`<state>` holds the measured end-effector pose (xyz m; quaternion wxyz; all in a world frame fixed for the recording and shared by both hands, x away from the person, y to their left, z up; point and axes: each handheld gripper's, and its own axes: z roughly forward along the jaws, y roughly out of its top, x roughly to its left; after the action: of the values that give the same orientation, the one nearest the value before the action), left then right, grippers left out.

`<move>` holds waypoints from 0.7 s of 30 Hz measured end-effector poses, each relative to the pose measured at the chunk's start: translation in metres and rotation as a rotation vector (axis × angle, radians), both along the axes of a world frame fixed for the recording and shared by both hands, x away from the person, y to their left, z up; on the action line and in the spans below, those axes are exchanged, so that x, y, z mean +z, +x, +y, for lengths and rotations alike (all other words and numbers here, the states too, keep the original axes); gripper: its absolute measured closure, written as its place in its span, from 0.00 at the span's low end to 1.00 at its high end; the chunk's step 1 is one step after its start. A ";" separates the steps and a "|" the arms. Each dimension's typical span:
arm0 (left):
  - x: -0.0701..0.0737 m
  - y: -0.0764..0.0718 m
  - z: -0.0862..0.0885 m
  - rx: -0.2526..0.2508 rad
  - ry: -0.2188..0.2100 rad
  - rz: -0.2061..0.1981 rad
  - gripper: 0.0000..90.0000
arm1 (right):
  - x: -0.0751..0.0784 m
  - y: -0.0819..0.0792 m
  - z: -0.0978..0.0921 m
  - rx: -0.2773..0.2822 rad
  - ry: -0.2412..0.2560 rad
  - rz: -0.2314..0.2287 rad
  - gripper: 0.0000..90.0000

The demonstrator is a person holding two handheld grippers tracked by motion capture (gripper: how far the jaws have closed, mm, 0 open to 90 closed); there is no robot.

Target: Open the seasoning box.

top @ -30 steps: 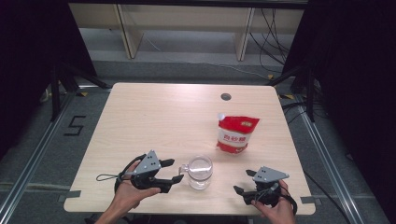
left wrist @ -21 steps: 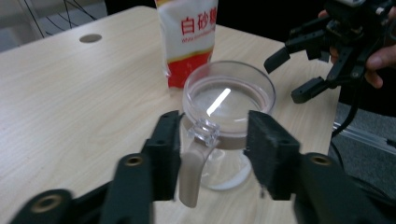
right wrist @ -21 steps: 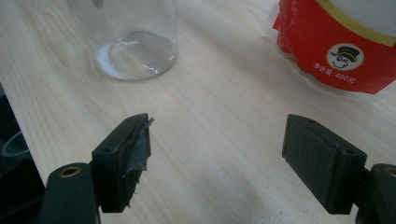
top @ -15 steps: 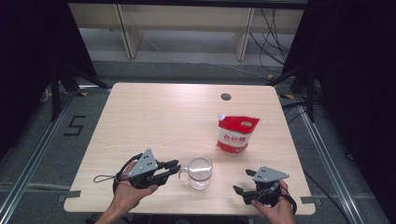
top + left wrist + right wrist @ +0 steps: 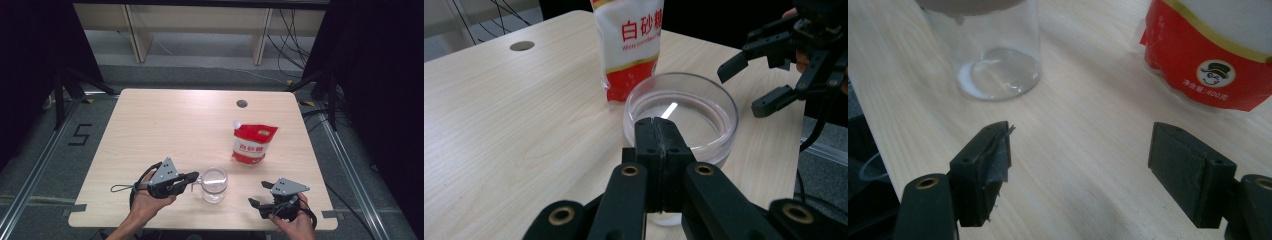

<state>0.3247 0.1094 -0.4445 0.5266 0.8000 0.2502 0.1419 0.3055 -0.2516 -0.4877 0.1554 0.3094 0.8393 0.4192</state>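
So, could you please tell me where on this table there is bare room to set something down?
The whole left half and far edge of the table lie bare, bordered only by the cable hole. It is crowded near the front: left claw at the glass jar, right claw beside it, sugar pouch behind.

The high view looks forward and down over the whole worktop (image 5: 165, 125). Each claw view sits low and close, facing the jar (image 5: 681, 112); all three share jar and bag (image 5: 1218, 55).
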 end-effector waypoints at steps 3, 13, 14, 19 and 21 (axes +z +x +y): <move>-0.003 0.002 0.000 -0.009 0.015 -0.004 0.99 | 0.001 0.000 0.001 -0.007 0.016 0.005 0.29; -0.005 0.000 0.000 0.009 -0.019 0.010 0.99 | 0.012 -0.004 0.008 0.016 0.065 -0.080 0.55; -0.005 0.000 0.000 0.009 -0.019 0.010 0.99 | 0.012 -0.004 0.008 0.016 0.065 -0.080 0.55; -0.006 -0.001 0.000 0.012 -0.024 0.008 0.99 | 0.017 -0.002 0.017 0.038 0.091 -0.105 0.61; -0.006 0.000 0.002 0.009 -0.021 0.001 0.99 | 0.019 -0.002 0.022 0.047 0.099 -0.103 0.66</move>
<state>0.3245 0.1111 -0.4502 0.5342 0.7933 0.2555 0.1414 0.3034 -0.2299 -0.4683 0.1730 0.2752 0.8154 0.4790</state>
